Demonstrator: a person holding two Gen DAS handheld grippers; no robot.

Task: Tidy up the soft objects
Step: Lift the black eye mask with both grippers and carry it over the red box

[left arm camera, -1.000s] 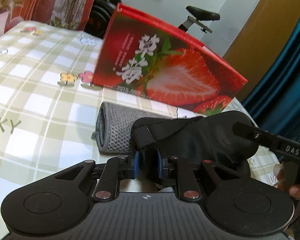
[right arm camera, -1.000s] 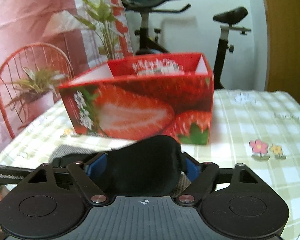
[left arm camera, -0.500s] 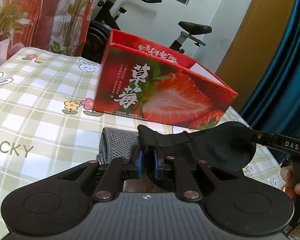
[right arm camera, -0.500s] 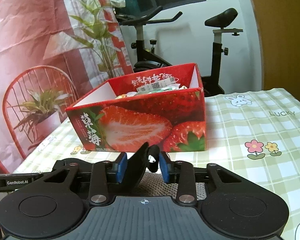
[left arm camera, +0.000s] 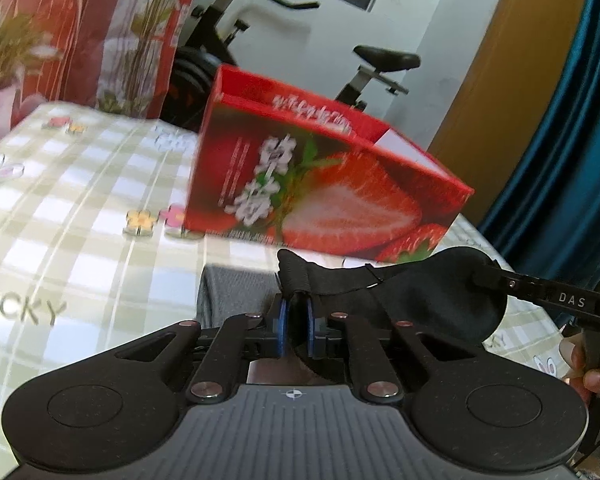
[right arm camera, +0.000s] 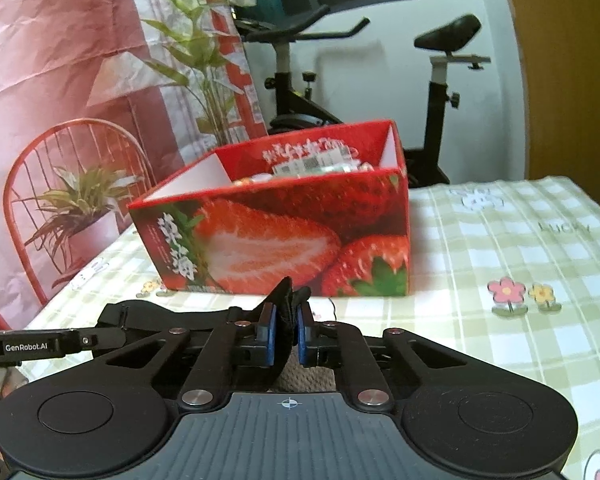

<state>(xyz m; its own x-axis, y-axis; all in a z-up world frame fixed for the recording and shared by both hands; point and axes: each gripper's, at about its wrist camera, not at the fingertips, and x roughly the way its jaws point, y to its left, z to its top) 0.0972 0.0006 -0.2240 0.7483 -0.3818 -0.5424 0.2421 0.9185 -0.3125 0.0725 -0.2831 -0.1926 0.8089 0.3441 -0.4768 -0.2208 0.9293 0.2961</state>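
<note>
A black eye mask (left arm camera: 432, 292) hangs stretched between both grippers, above the table in front of the red strawberry box (left arm camera: 324, 196). My left gripper (left arm camera: 295, 326) is shut on its strap end. My right gripper (right arm camera: 285, 338) is shut on the other end of the mask (right arm camera: 286, 300); it enters the left wrist view from the right (left arm camera: 548, 298). A folded grey towel (left arm camera: 232, 294) lies on the table under the mask. The open box (right arm camera: 284, 224) holds packets.
The table has a green-checked cloth (right arm camera: 520, 264) with flower prints. An exercise bike (right arm camera: 432, 80), a plant (right arm camera: 196, 52) and a red chair (right arm camera: 76, 184) stand behind the table. A blue curtain (left arm camera: 572, 120) hangs on the right.
Both grippers have lifted the mask off the towel and pulled it out flat between them. The right gripper's jaws closed from wide to narrow on the mask's edge.
</note>
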